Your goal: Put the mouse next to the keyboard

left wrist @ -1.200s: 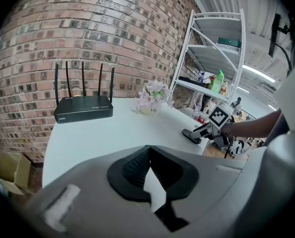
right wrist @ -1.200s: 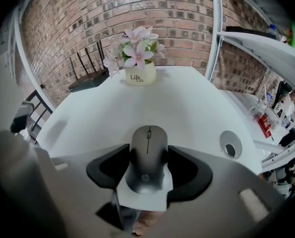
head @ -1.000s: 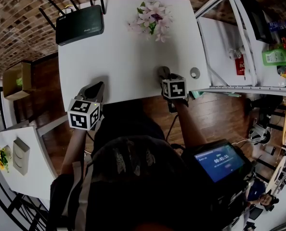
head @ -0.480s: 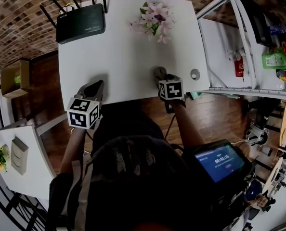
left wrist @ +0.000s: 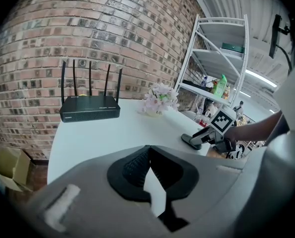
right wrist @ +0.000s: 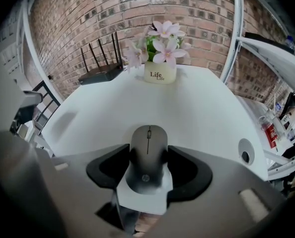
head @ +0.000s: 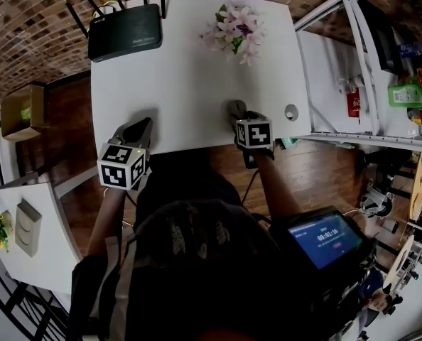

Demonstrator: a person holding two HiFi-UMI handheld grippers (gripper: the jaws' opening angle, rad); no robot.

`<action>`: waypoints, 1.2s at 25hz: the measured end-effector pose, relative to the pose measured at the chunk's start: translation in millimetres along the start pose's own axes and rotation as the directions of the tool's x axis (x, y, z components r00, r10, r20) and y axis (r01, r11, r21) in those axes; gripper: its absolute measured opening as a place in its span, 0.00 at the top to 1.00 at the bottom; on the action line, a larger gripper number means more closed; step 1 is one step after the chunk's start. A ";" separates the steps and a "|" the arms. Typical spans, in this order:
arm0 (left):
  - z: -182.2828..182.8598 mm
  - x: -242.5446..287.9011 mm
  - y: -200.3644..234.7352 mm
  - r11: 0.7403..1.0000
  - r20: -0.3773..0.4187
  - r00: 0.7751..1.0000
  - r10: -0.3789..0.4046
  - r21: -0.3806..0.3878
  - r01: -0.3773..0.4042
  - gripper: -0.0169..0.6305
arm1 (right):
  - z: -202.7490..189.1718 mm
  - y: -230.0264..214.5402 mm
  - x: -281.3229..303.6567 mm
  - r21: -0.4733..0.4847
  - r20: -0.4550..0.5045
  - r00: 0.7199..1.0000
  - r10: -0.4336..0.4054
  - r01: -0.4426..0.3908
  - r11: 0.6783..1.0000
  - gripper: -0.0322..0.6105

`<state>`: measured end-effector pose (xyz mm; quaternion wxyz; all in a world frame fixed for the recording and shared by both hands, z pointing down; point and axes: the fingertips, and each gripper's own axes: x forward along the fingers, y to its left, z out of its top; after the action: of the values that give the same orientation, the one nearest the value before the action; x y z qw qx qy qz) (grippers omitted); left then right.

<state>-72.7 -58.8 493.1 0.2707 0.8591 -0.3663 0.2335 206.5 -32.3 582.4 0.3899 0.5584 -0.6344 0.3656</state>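
**Mouse held in the right claw, no keyboard in sight**

The right gripper (right wrist: 147,168) squeezes the mouse (right wrist: 147,148) from both sides, 1 jaw on each flank. The wheel end points away, toward the flowers (right wrist: 160,48). The mouse is at the near edge of the table (head: 190,84). It is hard to say if it rests on the top or hangs just above it.

The left gripper (left wrist: 146,172) is pinched closed with nothing in it. It is near the same edge, well apart from the right one. A router (head: 124,32) stands at the far left corner.

No keyboard shows in any of the 3 views. So the best move, I think, is to find it before carrying. Keep the squeeze firm but gentle, because the smooth mouse could slip. Carry it low and level. Set it flat beside the keyboard, near but not touching. Let go only once it rests on the surface.
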 end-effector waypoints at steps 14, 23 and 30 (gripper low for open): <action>-4.7 -11.8 17.2 1.000 0.003 1.000 0.008 -0.010 -0.008 0.97 | -0.4 14.8 -0.1 0.029 0.010 1.000 0.010 -0.011 1.000 0.57; -4.6 -15.3 25.1 1.000 0.010 1.000 0.004 -0.016 -0.004 0.97 | 1.8 33.3 2.0 0.007 -0.008 1.000 0.022 -0.022 1.000 0.57; -7.1 -19.7 32.7 1.000 0.010 1.000 0.002 -0.020 -0.002 0.97 | 2.8 42.8 3.7 0.013 -0.016 0.999 0.034 -0.034 0.999 0.58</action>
<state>-111.1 -63.5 496.2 0.2773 0.8571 -0.3709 0.2255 163.5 -31.7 583.3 0.3852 0.5471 -0.6384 0.3804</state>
